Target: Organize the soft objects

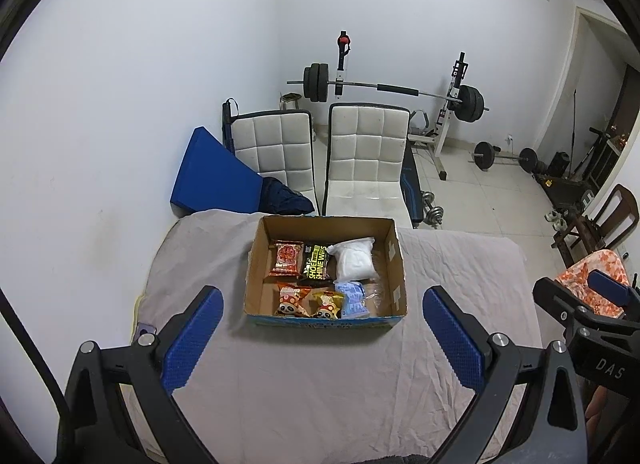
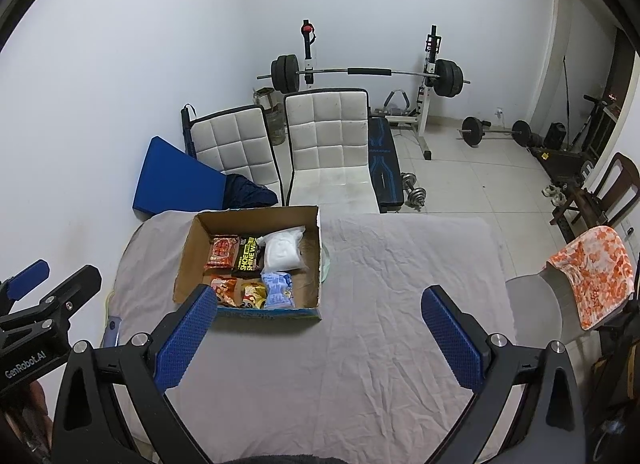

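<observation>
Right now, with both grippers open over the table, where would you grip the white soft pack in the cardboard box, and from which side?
Probably from above: the open-topped brown cardboard box walls it in. The white soft plastic-wrapped pack lies flat in the back row beside the black shoe-wipes packet. Pinch across its bulging middle, one finger in the bare gap on its right; the left gripper looks best aligned.

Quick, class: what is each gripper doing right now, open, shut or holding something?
Left gripper: open, holding nothing.
Right gripper: open, holding nothing.
</observation>
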The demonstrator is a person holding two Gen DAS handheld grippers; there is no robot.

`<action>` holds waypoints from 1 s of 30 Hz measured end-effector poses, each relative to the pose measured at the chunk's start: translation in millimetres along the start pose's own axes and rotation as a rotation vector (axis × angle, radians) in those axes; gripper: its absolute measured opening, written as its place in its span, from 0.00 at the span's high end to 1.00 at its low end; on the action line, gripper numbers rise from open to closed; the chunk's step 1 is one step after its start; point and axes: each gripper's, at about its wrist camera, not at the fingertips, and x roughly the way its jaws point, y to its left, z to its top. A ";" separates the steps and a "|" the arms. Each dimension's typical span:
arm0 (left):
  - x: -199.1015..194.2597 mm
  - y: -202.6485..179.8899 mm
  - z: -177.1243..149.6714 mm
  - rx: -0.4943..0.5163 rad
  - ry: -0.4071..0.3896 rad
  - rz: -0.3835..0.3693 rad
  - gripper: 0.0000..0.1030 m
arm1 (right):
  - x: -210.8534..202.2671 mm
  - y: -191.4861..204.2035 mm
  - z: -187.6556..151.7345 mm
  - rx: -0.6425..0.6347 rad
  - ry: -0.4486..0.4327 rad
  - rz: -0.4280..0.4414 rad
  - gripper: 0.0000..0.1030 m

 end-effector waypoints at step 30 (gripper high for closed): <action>-0.1 -1.3 -0.8 -0.025 -0.001 0.007 0.00 | -4.6 -4.2 0.0 0.014 -0.010 -0.013 0.00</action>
